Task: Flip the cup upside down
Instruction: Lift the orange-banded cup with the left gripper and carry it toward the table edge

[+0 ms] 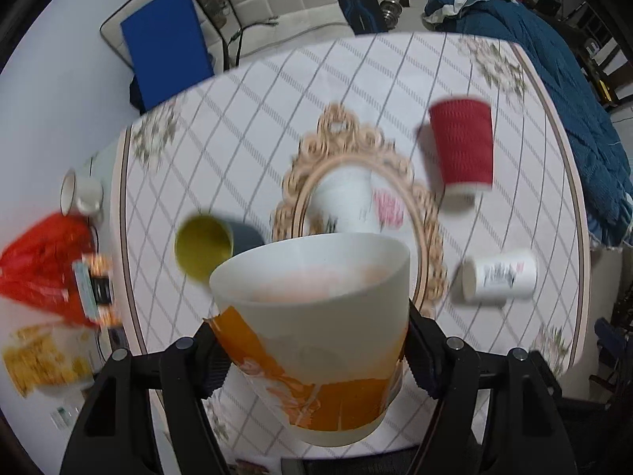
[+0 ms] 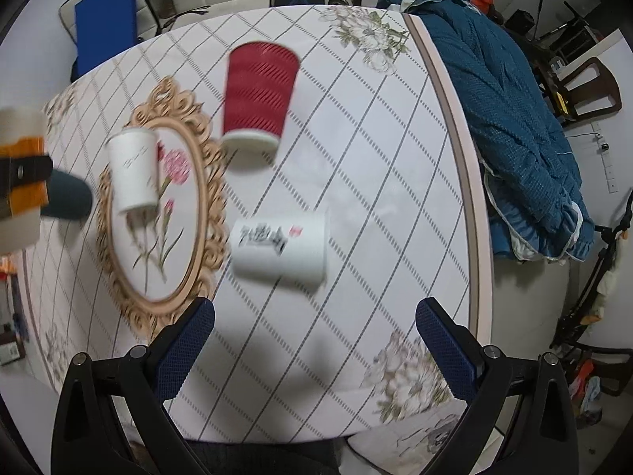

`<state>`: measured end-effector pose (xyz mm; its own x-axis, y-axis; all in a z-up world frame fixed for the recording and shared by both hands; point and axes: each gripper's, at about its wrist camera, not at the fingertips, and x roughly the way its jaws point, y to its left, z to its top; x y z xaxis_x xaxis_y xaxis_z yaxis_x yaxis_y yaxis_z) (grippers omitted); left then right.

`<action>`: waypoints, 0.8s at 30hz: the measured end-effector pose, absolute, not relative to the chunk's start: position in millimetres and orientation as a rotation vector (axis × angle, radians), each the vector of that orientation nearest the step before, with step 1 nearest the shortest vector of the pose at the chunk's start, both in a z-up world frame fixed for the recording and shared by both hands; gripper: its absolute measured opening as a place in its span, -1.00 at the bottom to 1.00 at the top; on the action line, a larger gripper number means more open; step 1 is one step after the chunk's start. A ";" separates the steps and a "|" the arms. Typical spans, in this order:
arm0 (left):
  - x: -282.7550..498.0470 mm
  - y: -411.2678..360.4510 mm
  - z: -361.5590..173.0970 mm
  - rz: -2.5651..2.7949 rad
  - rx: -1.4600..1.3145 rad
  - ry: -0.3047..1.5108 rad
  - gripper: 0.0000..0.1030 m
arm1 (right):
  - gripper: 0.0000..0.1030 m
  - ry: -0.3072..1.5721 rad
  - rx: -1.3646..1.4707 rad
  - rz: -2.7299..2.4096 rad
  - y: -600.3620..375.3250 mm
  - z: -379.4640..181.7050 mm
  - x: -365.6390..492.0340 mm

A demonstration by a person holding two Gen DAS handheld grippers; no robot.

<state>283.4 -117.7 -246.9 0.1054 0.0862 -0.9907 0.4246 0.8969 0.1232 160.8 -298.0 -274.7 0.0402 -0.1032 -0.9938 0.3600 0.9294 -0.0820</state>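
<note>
The left tool is clamped on a white and orange cup, one ribbed pad pressed against each side of its lower body. The cup is held above the worktop, tilted, with its open mouth turned away from the camera and slightly upward; an orange tint shows inside. In the right wrist view the same cup appears at the far left edge with a black finger of the left tool across its orange band.

The right tool stands with its blue-padded fingers wide apart and nothing between them, above the near part of the worktop.

The worktop carries a pale cloth with a dashed diamond grid and floral corners. At its centre lies an oval ornate frame with a carnation motif. On the frame stands a white paper cup, inverted, rim down. Beyond the frame to the right stands a red ribbed paper cup, also inverted. A white printed paper cup lies on its side, near the right tool, well apart from the red one. A grey cup with yellow-green interior lies on its side left of the frame.

Off the cloth to the left are a white mug and a red plastic bag. A blue quilted blanket lies beside the worktop's right edge. Both views are motion-blurred.
</note>
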 end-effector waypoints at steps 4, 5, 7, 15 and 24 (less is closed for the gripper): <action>246.5 -83.5 -261.1 -0.255 0.386 1.517 0.38 | 1.00 1.503 0.218 -0.336 -273.0 -276.7 136.0; 239.0 -76.0 -265.3 -0.249 0.376 1.530 0.38 | 1.00 1.509 0.220 -0.330 -267.3 -278.7 131.1; 223.9 -59.7 -279.1 -0.243 0.351 1.573 0.38 | 1.00 1.525 0.224 -0.317 -254.5 -284.1 119.1; 182.3 -22.3 -356.0 -0.237 0.271 1.776 0.38 | 1.00 1.612 0.229 -0.284 -217.6 -323.2 87.4; 176.9 -31.8 -399.2 -0.236 0.237 1.818 0.39 | 1.00 1.698 0.267 -0.292 -209.8 -368.8 77.6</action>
<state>176.9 -31.8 -399.2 -0.2536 0.0378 -0.9666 0.2829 0.9584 -0.0367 77.6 -209.8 -368.8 -0.1447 0.0102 -0.9894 0.3397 0.9397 -0.0400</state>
